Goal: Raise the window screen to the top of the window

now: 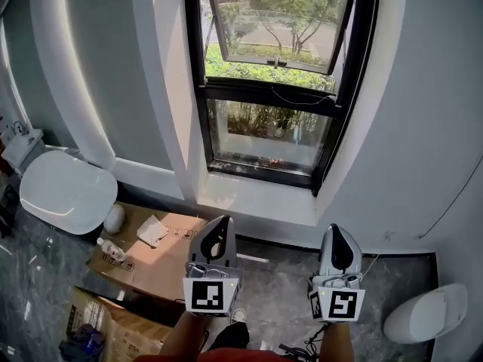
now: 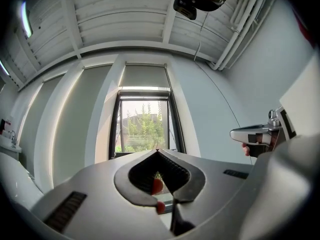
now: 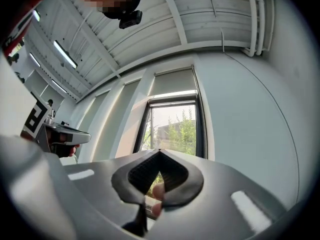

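Observation:
A tall black-framed window (image 1: 275, 81) stands ahead in the head view, its upper pane tilted open outward over a fixed lower pane. Both gripper views show a grey screen panel (image 2: 145, 76) (image 3: 175, 81) sitting above the glass at the window's head. My left gripper (image 1: 219, 221) (image 2: 158, 151) and right gripper (image 1: 337, 228) (image 3: 160, 151) are side by side short of the sill, well apart from the window. Both point toward it and slightly upward. Both are shut with nothing between the jaws. Each gripper also shows at the edge of the other's view.
A white sill (image 1: 256, 202) runs under the window. At the left are a toilet with a white lid (image 1: 68, 191) and cardboard boxes (image 1: 151, 259) with a plastic bottle (image 1: 112, 249) on top. A white rounded fixture (image 1: 426, 315) stands on the dark floor at the lower right.

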`<state>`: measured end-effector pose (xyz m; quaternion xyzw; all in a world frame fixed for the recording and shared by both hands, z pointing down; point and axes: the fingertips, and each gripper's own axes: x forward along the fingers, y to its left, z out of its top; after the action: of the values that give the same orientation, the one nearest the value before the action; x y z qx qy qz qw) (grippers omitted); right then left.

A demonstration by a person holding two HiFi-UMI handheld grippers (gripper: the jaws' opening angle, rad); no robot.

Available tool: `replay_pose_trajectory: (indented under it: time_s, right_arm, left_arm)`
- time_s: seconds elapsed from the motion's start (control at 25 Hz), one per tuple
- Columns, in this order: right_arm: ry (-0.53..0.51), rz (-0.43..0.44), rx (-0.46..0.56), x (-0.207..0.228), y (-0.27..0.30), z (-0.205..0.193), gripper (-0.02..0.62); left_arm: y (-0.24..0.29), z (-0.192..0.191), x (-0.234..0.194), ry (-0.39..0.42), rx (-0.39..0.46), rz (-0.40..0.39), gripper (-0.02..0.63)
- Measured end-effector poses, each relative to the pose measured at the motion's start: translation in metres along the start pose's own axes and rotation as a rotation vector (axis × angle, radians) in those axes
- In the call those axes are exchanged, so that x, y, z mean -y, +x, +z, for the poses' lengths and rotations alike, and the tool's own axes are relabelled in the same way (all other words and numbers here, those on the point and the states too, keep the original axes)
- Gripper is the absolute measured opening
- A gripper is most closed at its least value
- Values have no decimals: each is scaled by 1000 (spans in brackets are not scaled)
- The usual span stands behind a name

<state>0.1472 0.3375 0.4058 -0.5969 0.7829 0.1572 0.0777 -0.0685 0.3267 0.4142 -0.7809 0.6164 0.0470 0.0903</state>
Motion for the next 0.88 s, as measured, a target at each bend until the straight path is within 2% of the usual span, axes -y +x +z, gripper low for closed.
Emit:
replay_pose_trajectory:
  time_s: [0.12,0.28,0.52,0.88]
  right_arm:
    - [2,6,-22,-7,33,-17,9]
    - [9,1,-53,-12,70,-37,9]
    - [18,-28,-86,-12,116,-62,9]
    - [-1,-31,-74,-14,153,-60,9]
  left_arm:
    - [27,-14,-20,-5,-1,-4,5]
    - [61,-32,-40,-14,-51,-10,5]
    - [108,-56,-61,-53,-76,-49,5]
    - [141,-51,-82,-63,-48,-67,5]
